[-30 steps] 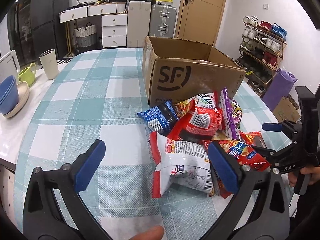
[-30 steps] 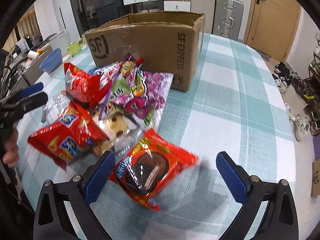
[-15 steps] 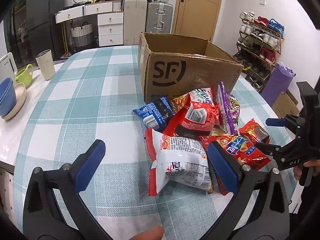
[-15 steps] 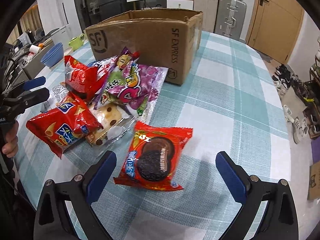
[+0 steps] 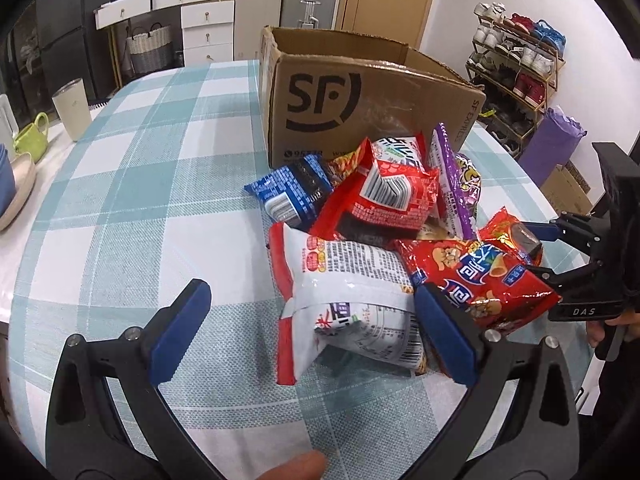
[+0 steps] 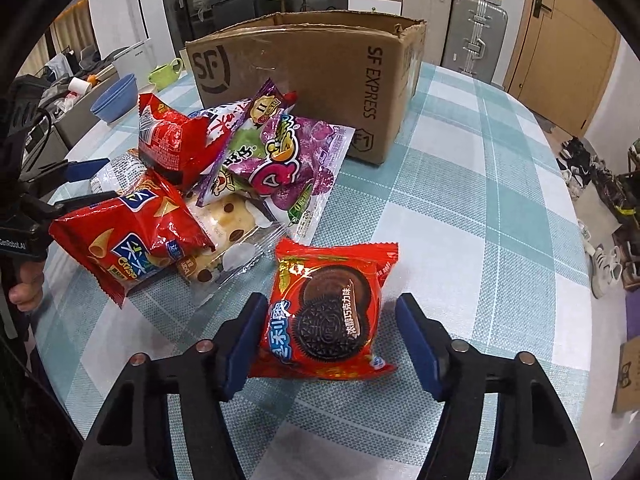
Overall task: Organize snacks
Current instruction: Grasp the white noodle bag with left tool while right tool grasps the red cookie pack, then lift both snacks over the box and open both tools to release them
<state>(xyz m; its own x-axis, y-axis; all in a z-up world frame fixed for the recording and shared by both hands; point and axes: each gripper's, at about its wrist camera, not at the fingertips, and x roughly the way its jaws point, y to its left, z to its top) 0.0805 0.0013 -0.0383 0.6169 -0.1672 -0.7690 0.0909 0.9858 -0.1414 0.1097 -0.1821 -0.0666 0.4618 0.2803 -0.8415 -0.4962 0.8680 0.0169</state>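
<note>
fingers (image 6: 245,332) closing round red oreo pack (image 6: 326,310) — box (image 6: 320,76) reads "sf express"

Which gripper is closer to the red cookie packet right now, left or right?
Right. The right gripper has the red cookie packet between its closing jaws. The left gripper is across the snack pile, open around a white and red bag.

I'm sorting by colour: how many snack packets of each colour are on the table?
Mainly red foil packets: 3
White, red-edged packet: 1
Blue packet: 1
Purple packet: at least 1
Clear cake packet: 1
Total: at least 7; the pile may hide more.
</note>
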